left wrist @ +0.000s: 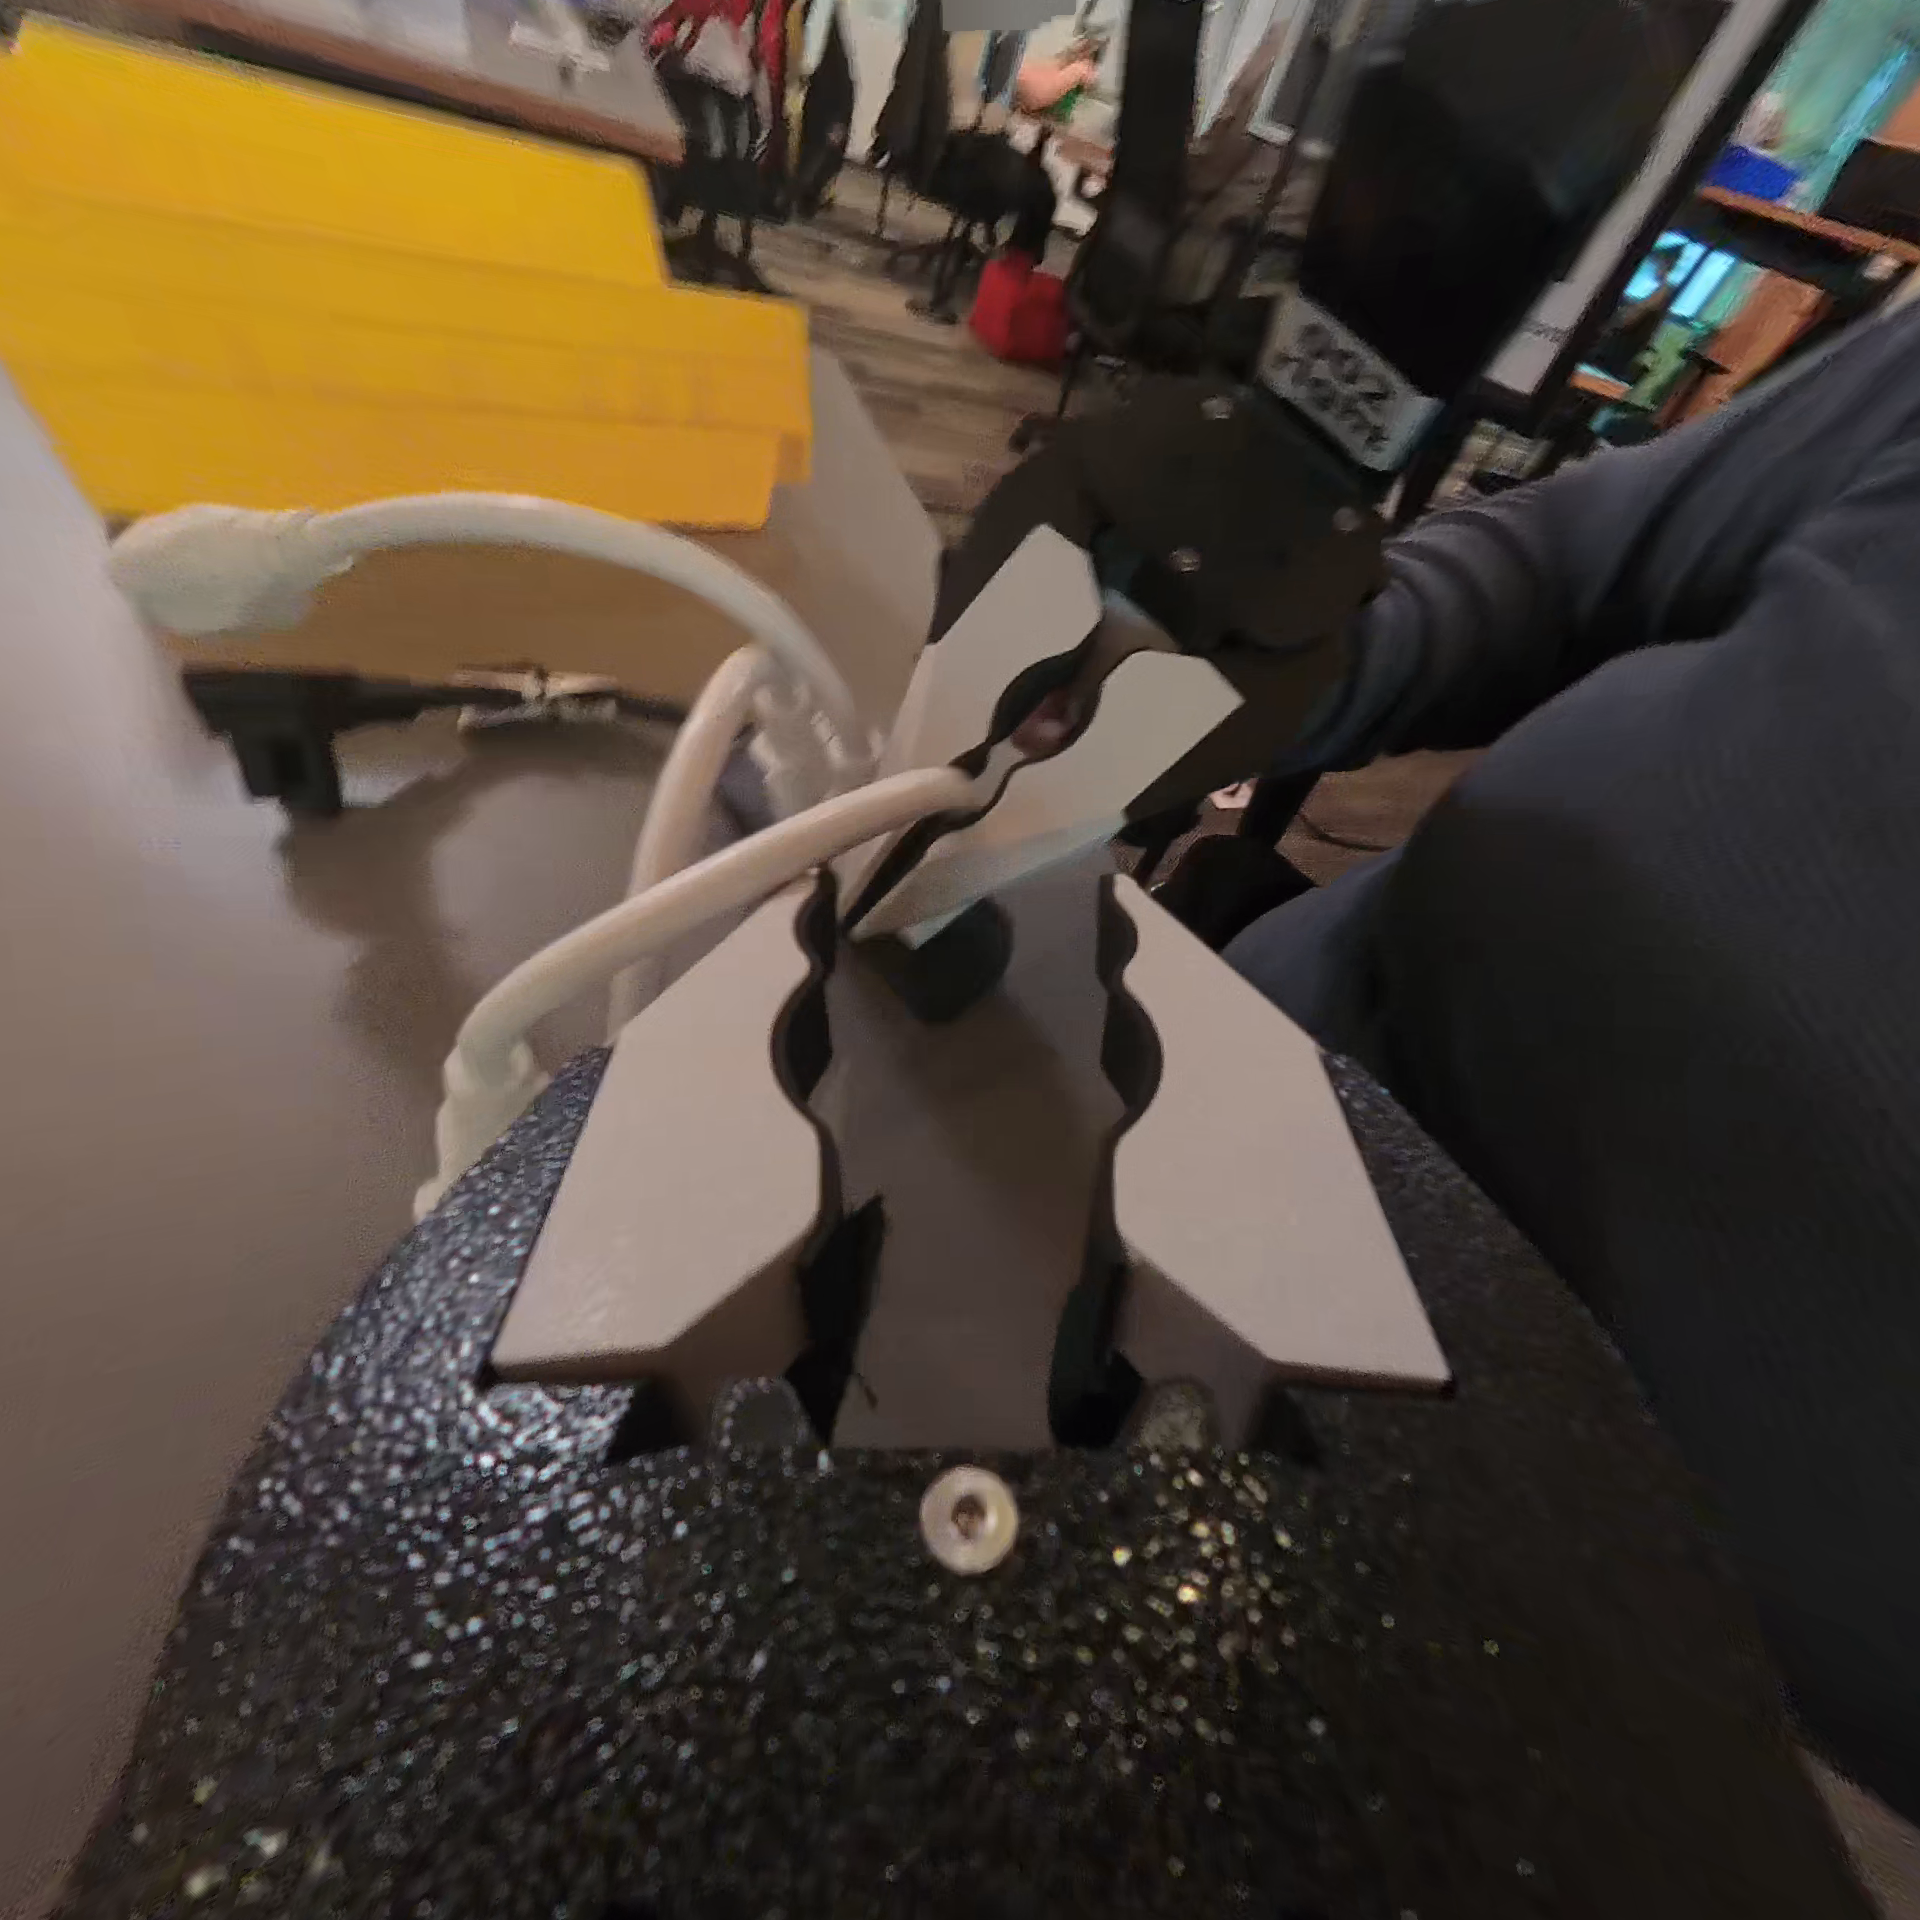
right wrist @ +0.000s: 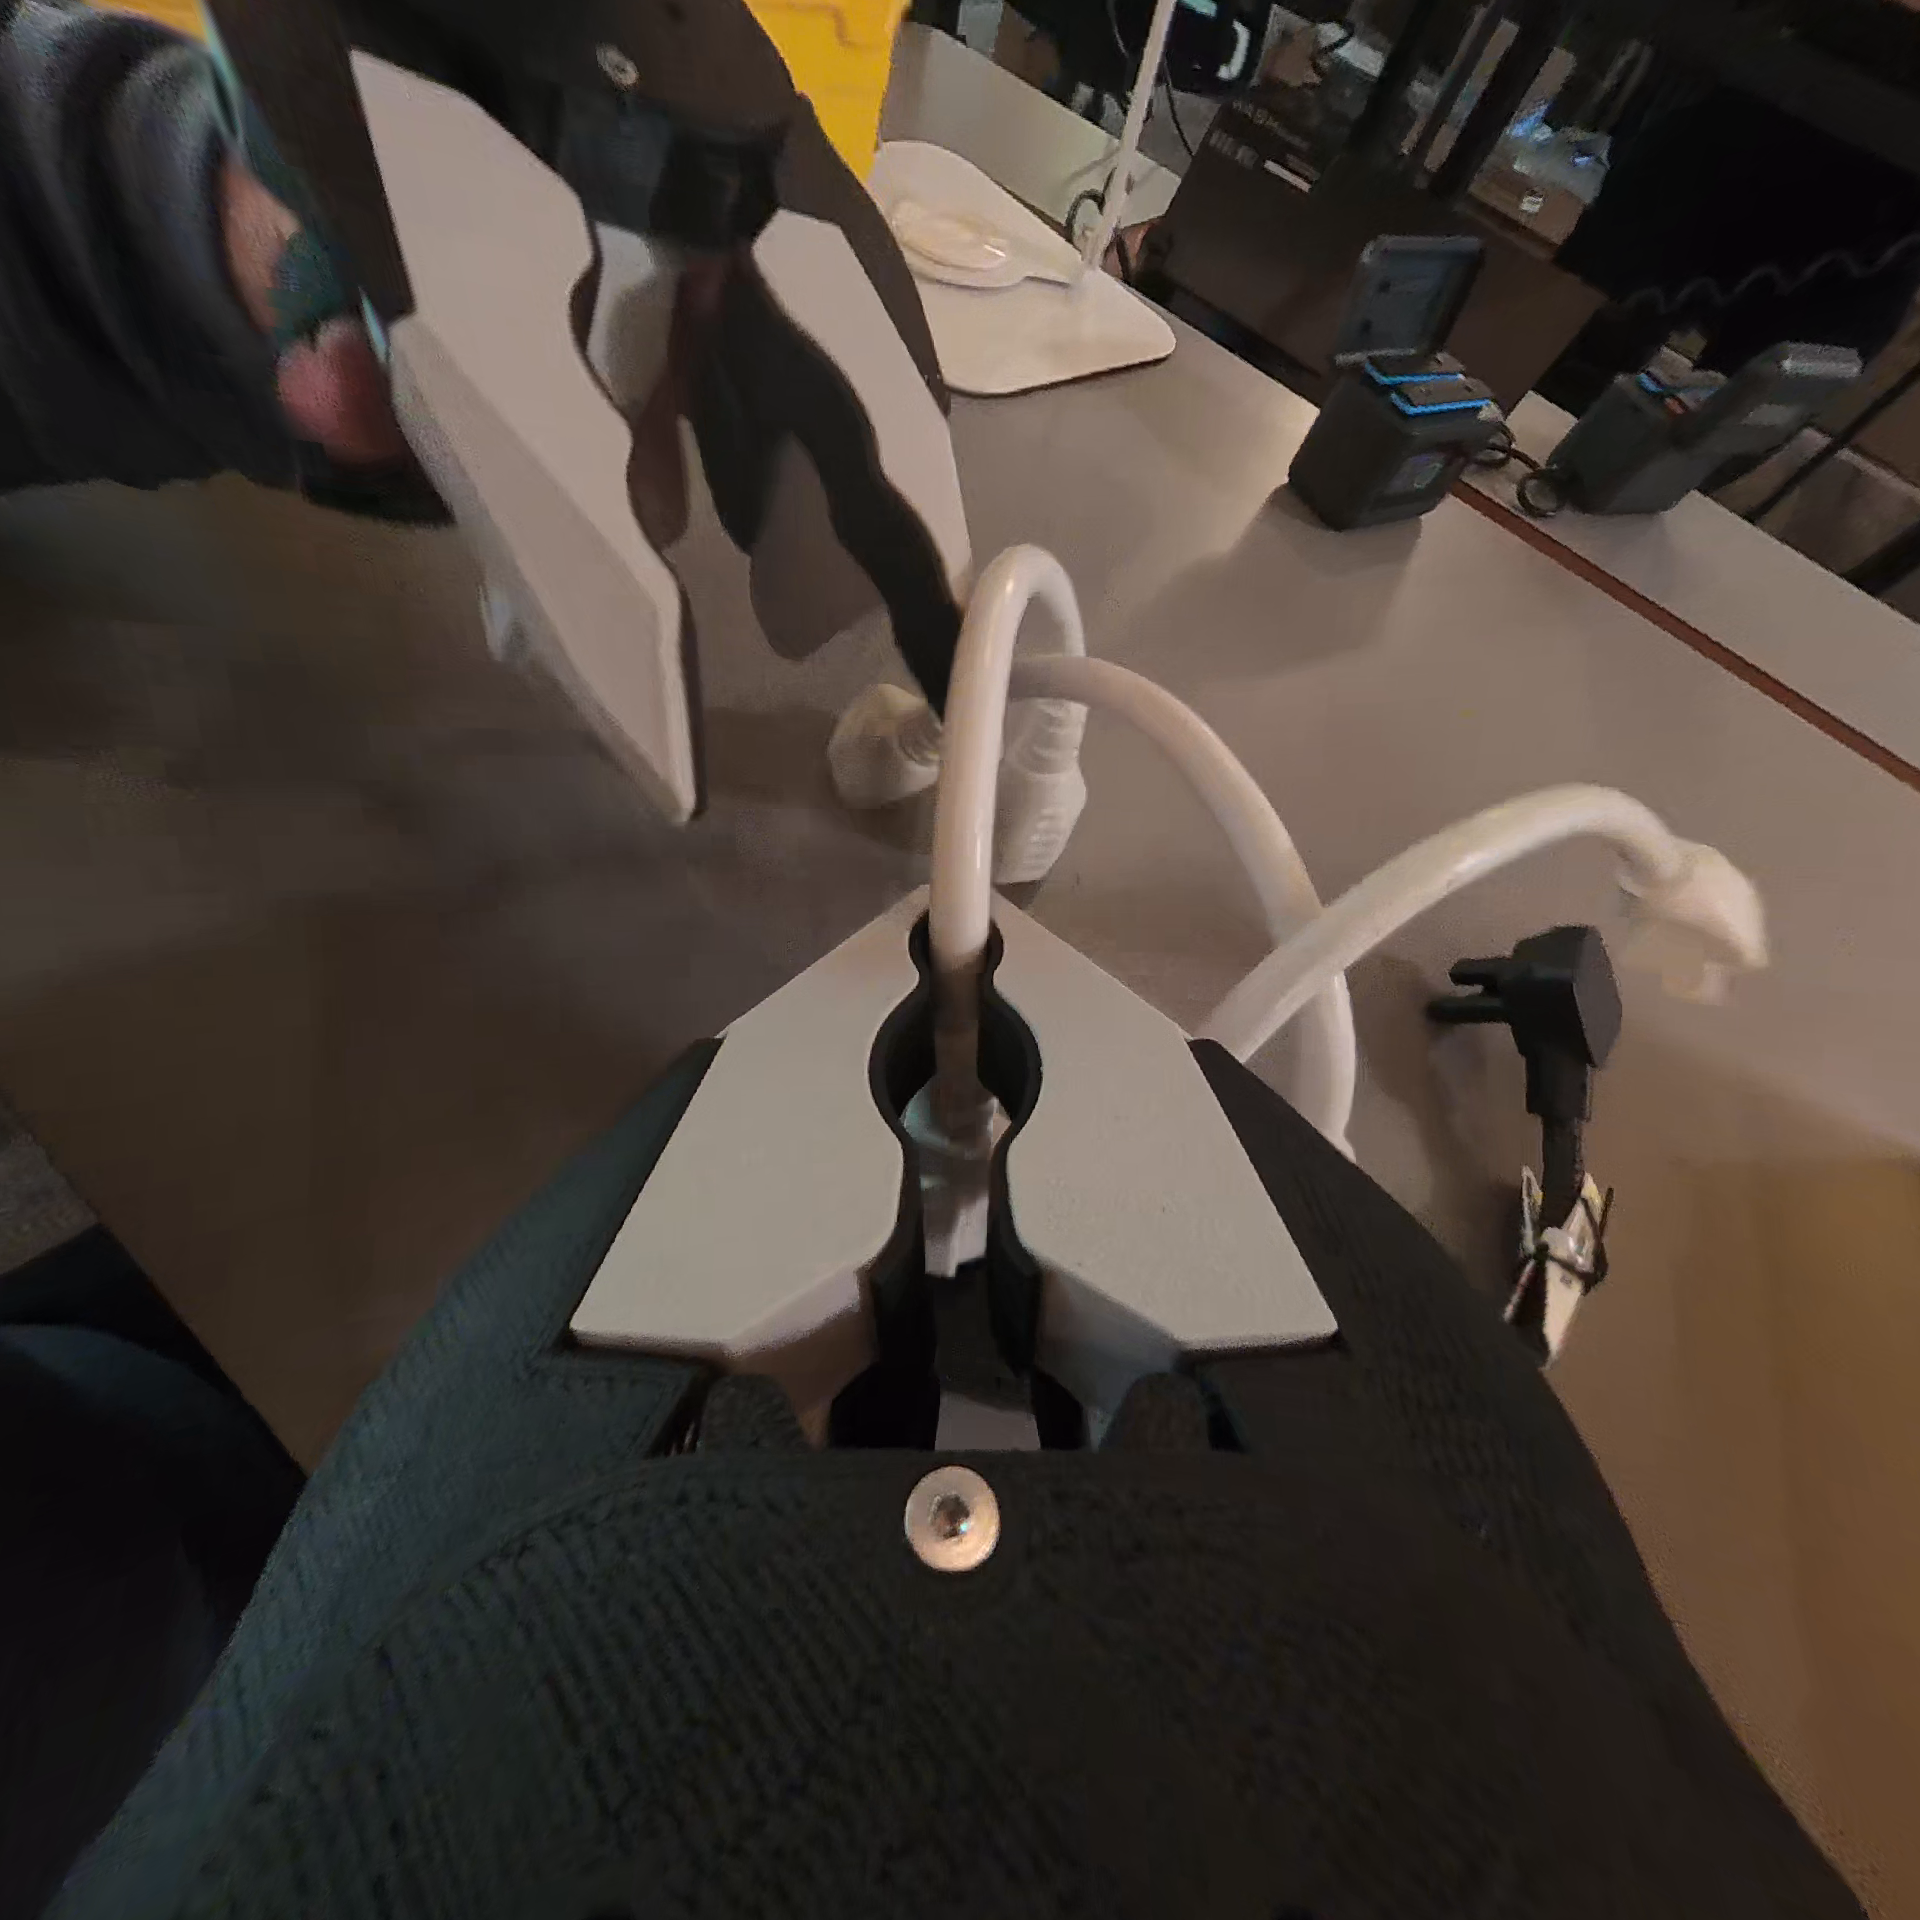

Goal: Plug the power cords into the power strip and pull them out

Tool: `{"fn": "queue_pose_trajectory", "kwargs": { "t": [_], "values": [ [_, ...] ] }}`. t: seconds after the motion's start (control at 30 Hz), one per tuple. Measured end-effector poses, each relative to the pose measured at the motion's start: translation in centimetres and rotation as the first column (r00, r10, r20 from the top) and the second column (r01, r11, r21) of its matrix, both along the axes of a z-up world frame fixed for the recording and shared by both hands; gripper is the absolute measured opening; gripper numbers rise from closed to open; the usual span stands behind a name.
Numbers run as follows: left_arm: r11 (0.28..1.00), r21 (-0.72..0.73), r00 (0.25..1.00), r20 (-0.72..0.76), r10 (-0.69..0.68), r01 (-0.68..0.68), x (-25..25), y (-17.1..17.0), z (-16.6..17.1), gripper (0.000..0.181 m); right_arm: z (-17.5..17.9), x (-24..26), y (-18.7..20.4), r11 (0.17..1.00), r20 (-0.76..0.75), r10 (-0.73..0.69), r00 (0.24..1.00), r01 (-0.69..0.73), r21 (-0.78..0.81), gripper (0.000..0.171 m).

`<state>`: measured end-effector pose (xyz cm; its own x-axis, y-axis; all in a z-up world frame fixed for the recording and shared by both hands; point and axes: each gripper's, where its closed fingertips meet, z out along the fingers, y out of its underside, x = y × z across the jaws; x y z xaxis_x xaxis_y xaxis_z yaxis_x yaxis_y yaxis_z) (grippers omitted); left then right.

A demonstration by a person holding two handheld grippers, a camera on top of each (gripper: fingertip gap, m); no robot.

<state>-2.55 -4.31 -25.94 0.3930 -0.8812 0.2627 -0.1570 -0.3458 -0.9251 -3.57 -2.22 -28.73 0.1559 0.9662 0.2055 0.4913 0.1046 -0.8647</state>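
Left wrist view: my left gripper (left wrist: 966, 935) stands spread, nothing between its jaws, only bare grey table (left wrist: 208, 1039) showing in the gap. Just beyond its tips sits my right gripper (left wrist: 1023, 769), pressed together on a white power cord (left wrist: 727, 862); the cord leaves that pinch and runs toward the left of the left gripper, dropping to a ribbed white plug end (left wrist: 473, 1081) beside the left finger. A second white cord (left wrist: 520, 520) arcs farther off, ending in a blurred white plug (left wrist: 218, 582). The yellow bins (left wrist: 364, 312) stand behind it. I cannot find the power strip here. Right wrist view: the right gripper (right wrist: 961, 935) is clamped on the white power cord (right wrist: 987, 727), whose long axis runs straight out along the fingers, then loops up and over. Beyond the loop, white plugs (right wrist: 1039, 790) sit on the table (right wrist: 1455, 675), and the left gripper (right wrist: 727, 644) hangs open above and left of them. Right of the loop lie another white plug (right wrist: 1694, 914) and a black plug (right wrist: 1558, 997), prongs out. The right arm owns the cord, I judge; the cord looks stiff, glossy, springy. Whether the low white block behind the left gripper is the strip, I cannot tell.
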Motion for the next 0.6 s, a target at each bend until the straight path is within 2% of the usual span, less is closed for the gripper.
{"fn": "queue_pose_trajectory", "kwargs": {
  "t": [0.03, 0.17, 0.37, 0.53, 0.6],
  "values": [
    [0.999, -0.041, 1.0, -0.009, 0.023, -0.024, -0.3, 0.5, -0.5, 0.054, 0.0, 0.2, 0.2, 1.0, -0.02, -0.006, 1.0, 0.006, 0.009, 0.0],
    [0.981, -0.192, 0.994, 0.095, 0.061, -0.042, 1.1, 1.3, -1.2, 0.047, 0.3, 0.1, 0.2, 1.0, -0.087, -0.008, 0.996, 0.008, -0.004, 0.0],
    [0.981, -0.158, 0.933, 0.324, 0.155, -0.108, 1.6, 2.7, 1.4, 0.021, 0.3, 0.2, 0.2, 1.0, -0.093, 0.012, 0.996, -0.011, 0.007, 0.0],
    [0.993, -0.013, 0.962, 0.247, 0.114, -0.114, 2.4, 2.1, 2.1, 0.012, 0.3, 0.5, -0.1, 0.999, -0.067, 0.035, 0.997, -0.036, -0.016, 0.0],
    [0.991, 0.026, 0.977, 0.173, 0.122, -0.128, 2.6, 2.0, 2.2, 0.011, 0.4, 1.1, -0.4, 0.999, -0.02, 0.039, 0.999, -0.04, -0.024, 0.014]
  ]
}}
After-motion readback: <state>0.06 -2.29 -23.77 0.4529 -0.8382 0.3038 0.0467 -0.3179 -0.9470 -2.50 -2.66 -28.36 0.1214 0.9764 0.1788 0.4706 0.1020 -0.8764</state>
